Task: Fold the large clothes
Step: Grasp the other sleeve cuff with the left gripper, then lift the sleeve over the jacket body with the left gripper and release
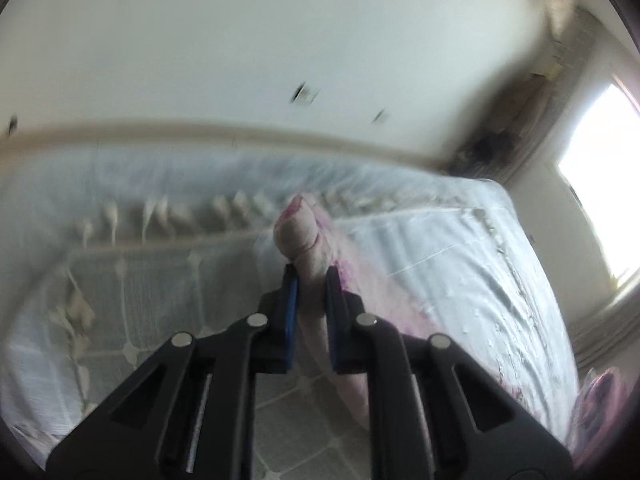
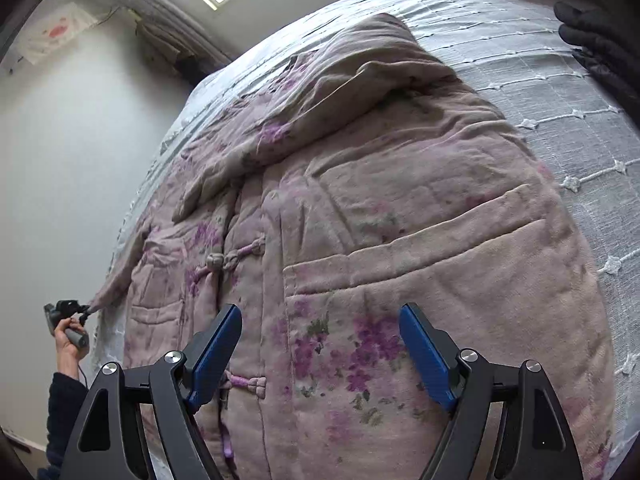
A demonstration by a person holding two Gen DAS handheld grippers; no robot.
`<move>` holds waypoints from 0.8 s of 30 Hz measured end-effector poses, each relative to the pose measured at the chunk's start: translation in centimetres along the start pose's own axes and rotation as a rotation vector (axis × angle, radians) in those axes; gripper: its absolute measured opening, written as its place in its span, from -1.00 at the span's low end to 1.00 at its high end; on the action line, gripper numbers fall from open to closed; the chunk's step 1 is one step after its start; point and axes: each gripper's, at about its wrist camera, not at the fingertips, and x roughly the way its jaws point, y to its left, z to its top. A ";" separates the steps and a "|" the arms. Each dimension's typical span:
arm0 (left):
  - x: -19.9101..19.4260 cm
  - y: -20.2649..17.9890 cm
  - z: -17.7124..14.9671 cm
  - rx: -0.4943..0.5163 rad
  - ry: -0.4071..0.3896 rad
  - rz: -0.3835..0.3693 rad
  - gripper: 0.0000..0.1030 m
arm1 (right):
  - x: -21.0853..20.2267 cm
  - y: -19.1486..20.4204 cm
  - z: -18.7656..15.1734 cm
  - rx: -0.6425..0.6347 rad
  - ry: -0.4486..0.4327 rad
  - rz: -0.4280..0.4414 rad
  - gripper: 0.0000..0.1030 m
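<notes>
In the left wrist view, your left gripper (image 1: 311,280) has its jaws clamped on a bunched end of the padded jacket (image 1: 298,236), probably a sleeve cuff, at frame centre above the blurred bedspread (image 1: 460,256).

In the right wrist view, your right gripper (image 2: 320,328) hangs with its jaws wide apart and nothing between them over the jacket's lower front. The garment (image 2: 380,200) lies spread across the middle of the frame, one sleeve laid over the chest. At lower left, your hand (image 2: 70,338) pulls the other sleeve outward. Folding looks barely begun; body folds remain.

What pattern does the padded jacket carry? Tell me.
Purple flowers on dusty pink quilted cloth, seen best in the right wrist view: padded jacket.
</notes>
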 end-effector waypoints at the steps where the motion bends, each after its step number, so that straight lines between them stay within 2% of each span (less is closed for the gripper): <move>1: -1.8 -1.8 0.5 0.039 -0.042 -0.034 -0.73 | -0.2 -0.2 0.1 0.009 -0.005 0.005 0.60; 4: -6.5 -6.4 1.1 0.093 -0.122 -0.176 -0.74 | -0.6 -0.7 0.3 0.031 -0.014 0.012 0.60; 8: -12.2 -12.9 -0.8 0.171 -0.150 -0.367 -0.74 | -0.6 -1.5 0.5 0.085 -0.015 0.038 0.60; 12: -18.7 -19.8 -6.8 0.287 -0.138 -0.584 -0.74 | -1.3 -2.6 0.7 0.143 -0.019 0.069 0.60; 15: -22.2 -24.2 -11.8 0.404 -0.151 -0.695 -0.74 | -2.2 -3.0 1.0 0.145 -0.041 0.065 0.60; 19: -25.0 -29.6 -19.0 0.499 -0.068 -0.847 -0.74 | -2.8 -3.6 1.3 0.156 -0.053 0.066 0.60; 21: -25.3 -31.8 -22.7 0.545 -0.031 -0.888 -0.74 | -3.0 -4.1 1.4 0.178 -0.056 0.083 0.60; 24: -24.0 -34.1 -28.8 0.601 0.108 -0.928 -0.73 | -3.5 -4.9 1.5 0.203 -0.064 0.095 0.60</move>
